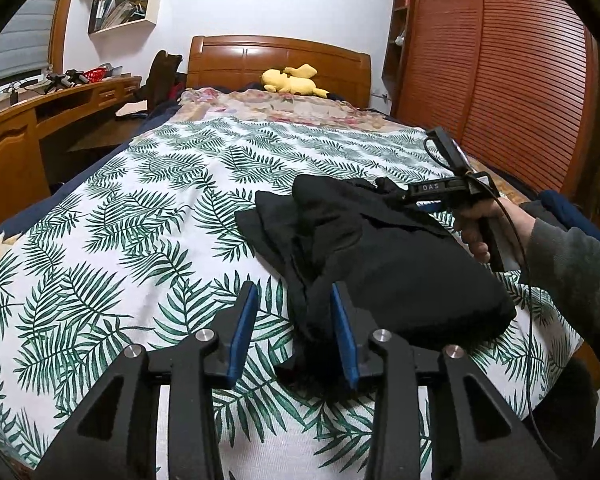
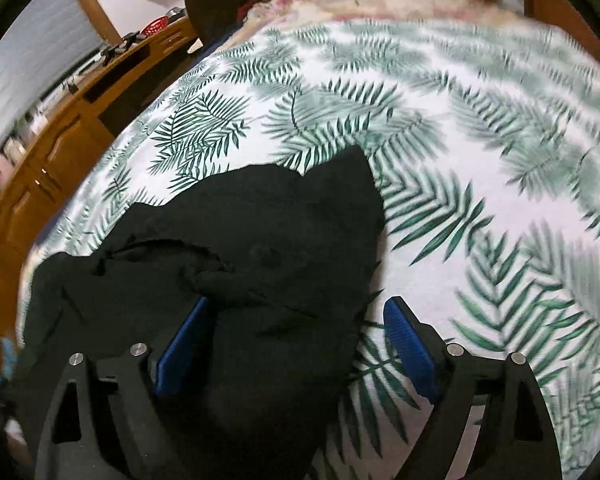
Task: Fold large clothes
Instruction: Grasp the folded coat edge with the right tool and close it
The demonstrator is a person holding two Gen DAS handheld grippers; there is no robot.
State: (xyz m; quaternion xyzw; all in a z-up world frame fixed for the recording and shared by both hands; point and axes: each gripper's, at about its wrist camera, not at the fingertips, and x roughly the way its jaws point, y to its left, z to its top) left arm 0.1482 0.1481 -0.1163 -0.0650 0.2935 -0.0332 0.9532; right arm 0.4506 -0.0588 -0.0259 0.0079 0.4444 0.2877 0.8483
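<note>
- A bedroom: a bed (image 1: 100,240) under a white cover printed with green palm leaves carries the work, with a wooden desk (image 1: 32,120) along its left side and slatted wardrobe doors (image 1: 500,80) to the right.
- Nearest the lens, the left tongs (image 1: 294,332) stand released, blue pads spread, low over the near edge of the bed; the right-hand pad touches or just overlaps the near hem of the black garment (image 1: 380,256), while the left pad has only bedcover beneath it.
- The garment, dark and bunched, not flat, lies toward the bed's near right corner, a loose heap of folds that appears not yet squared up.
- Just beyond it, the right tongs (image 2: 296,344) come in from the right edge of the bed, held by a hand (image 1: 480,228) in a grey sleeve. In their own view the blue pads are wide apart, a thick ridge of black cloth rising between them; the left pad is half buried under fabric, the right one sits over bare cover. Nothing is pinched, by the look of it; the stance suggests both tools are lining up on opposite edges for a lift or fold.
- At the far end, a floral quilt (image 1: 284,108), a yellow plush toy (image 1: 292,80) and the wooden headboard (image 1: 280,60).
</note>
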